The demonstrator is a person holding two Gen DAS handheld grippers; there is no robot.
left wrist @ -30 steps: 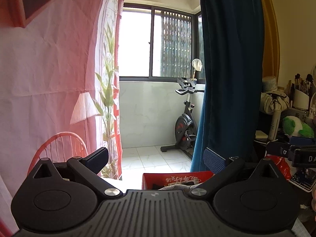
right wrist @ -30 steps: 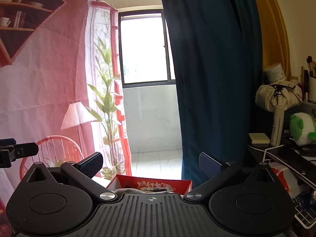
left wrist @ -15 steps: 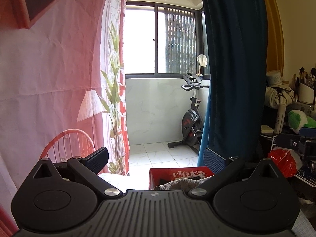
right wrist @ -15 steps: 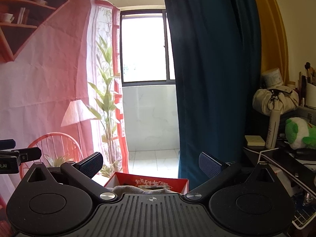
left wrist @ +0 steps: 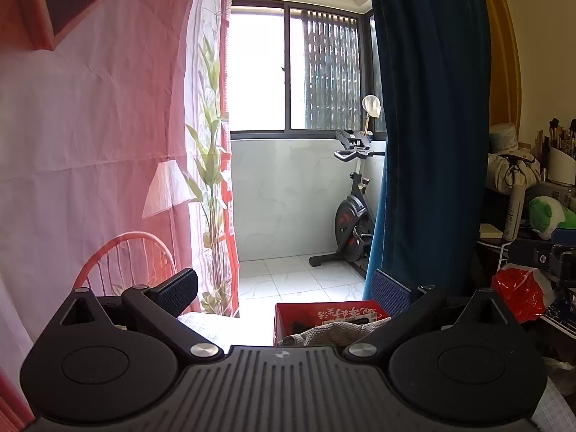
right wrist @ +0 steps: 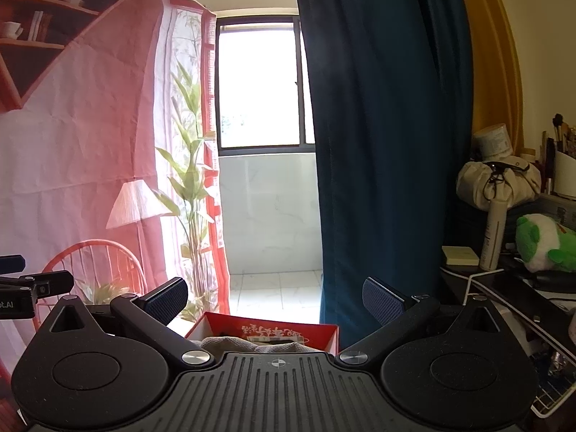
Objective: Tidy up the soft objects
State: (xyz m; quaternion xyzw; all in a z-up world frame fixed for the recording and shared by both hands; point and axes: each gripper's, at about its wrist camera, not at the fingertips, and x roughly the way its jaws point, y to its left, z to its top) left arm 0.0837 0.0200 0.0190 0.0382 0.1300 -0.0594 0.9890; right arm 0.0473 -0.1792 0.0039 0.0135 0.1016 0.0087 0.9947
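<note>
Both tools are held up level, pointing across the room toward the window, and neither has anything in it. The left tool [left wrist: 284, 288] has its fingers spread wide, and so does the right tool [right wrist: 275, 297], with only air between the pads.

Just below and ahead of each tool sits a red box [left wrist: 329, 315], its rim peeking over the tool's body, with a grey cloth [left wrist: 334, 333] bunched inside it. It lies nearer the right finger of the left tool and roughly centred under the right tool.

To my eye this is a pause between grabs, with no piece in hand. The next move calls for tipping a tool downward, since the cloth sits under the line of the fingers, then closing on a fold.
</note>
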